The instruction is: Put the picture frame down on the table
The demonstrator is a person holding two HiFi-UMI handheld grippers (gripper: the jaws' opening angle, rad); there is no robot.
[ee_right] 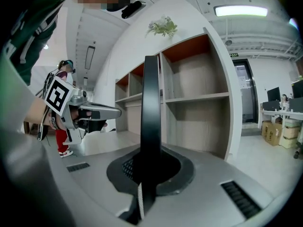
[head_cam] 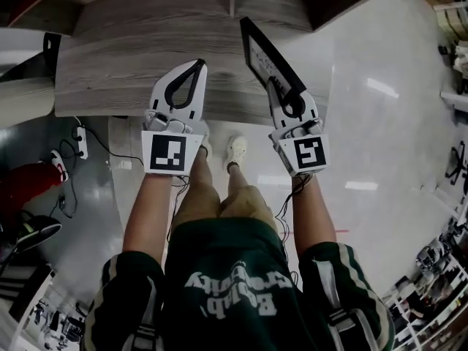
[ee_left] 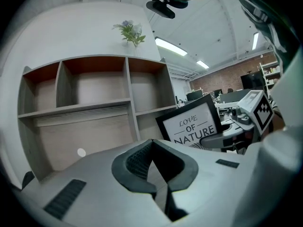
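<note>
The picture frame (head_cam: 265, 53) is black-edged with a white print reading "LOVE OF NATURE" (ee_left: 191, 125). My right gripper (head_cam: 278, 85) is shut on its lower edge and holds it upright, above the near edge of the wood-grain table (head_cam: 124, 72). In the right gripper view the frame (ee_right: 151, 98) shows edge-on, rising from between the jaws of that gripper (ee_right: 149, 151). My left gripper (head_cam: 198, 65) is beside it to the left, over the table, shut with nothing in it (ee_left: 152, 143).
A wooden shelf unit (ee_left: 94, 93) with bare compartments stands at the table's back, with a small plant (ee_left: 130, 31) on top. A power strip and cables (head_cam: 80, 142) lie on the floor at left. White floor (head_cam: 380, 123) lies to the right.
</note>
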